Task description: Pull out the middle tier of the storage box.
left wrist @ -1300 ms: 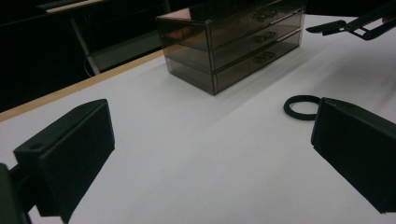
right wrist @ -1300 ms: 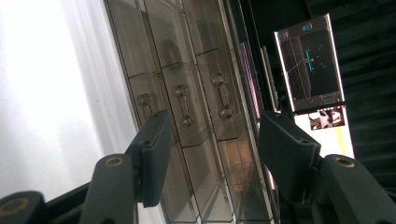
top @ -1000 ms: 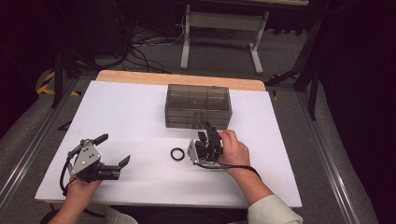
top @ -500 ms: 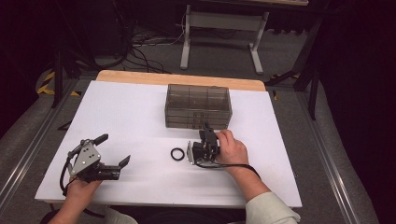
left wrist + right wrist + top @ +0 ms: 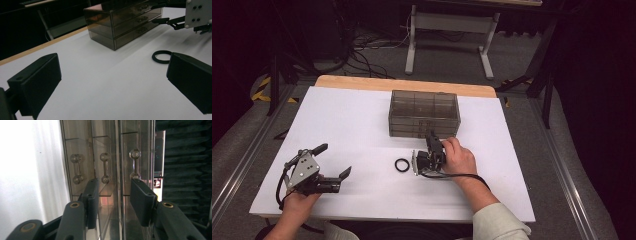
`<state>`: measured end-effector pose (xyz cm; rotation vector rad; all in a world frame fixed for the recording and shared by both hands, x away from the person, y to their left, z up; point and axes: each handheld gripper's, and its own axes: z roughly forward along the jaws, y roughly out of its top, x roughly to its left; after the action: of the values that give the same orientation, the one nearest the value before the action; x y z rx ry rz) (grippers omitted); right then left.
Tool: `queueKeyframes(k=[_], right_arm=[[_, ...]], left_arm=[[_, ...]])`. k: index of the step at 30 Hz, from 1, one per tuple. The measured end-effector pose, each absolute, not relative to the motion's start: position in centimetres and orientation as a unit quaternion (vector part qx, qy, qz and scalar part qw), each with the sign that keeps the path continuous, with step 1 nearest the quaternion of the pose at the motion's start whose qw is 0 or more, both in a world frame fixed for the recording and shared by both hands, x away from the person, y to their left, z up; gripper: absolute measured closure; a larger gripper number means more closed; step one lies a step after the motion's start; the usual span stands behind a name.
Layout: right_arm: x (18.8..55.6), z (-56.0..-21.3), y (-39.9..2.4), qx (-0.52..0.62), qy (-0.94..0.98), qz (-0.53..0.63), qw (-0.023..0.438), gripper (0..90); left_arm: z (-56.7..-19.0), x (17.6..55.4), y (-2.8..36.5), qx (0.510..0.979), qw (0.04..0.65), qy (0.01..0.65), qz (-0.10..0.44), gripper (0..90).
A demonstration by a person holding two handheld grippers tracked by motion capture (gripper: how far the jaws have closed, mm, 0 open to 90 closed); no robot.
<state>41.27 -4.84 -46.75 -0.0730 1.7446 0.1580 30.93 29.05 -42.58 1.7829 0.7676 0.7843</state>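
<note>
A smoky clear box of three drawers [image 5: 424, 112] stands at the middle back of the white table [image 5: 347, 115]. My right gripper [image 5: 431, 136], rolled on its side, points at the box's front. In the right gripper view its jaws have just been closing and stand apart at the drawer fronts [image 5: 107, 145]. The middle drawer's handle [image 5: 105, 167] lies in line with the gap, and no pad presses on anything. A black ring [image 5: 402, 165] lies flat on the table left of that gripper. My left gripper [image 5: 332, 161] rests open at the front left with nothing between its jaws.
The left gripper view shows the box [image 5: 120, 22], the ring [image 5: 161, 57] and the right gripper [image 5: 160, 12] farther off. A wooden strip [image 5: 402, 84] runs along the table's back edge. A metal stand [image 5: 447, 30] and cables lie on the floor behind.
My right gripper has sunk a little toward the table at the box's front, and its jaws have narrowed. The left gripper and the ring have not moved.
</note>
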Motion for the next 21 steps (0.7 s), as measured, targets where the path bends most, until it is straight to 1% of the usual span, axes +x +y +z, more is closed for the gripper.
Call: queueKeyframes(k=[2,10,11,21], right_arm=[[41.3,-46.8,-4.8,-0.031,0.766,0.067,0.638,61.0],[42.0,-47.6,-4.6,-0.033,0.76,0.058,0.646,68.2],[42.1,-47.6,-4.7,-0.035,0.759,0.058,0.648,68.5],[42.8,-48.0,-4.5,-0.034,0.76,0.051,0.646,71.8]], left_arm=[[-42.6,30.9,29.0,0.737,0.503,0.319,0.319,0.4],[-42.6,30.9,29.1,0.737,0.5,0.317,0.327,0.4],[-42.6,30.8,29.0,0.736,0.503,0.32,0.321,0.4],[-42.7,30.3,29.4,0.734,0.499,0.326,0.325,0.4]])
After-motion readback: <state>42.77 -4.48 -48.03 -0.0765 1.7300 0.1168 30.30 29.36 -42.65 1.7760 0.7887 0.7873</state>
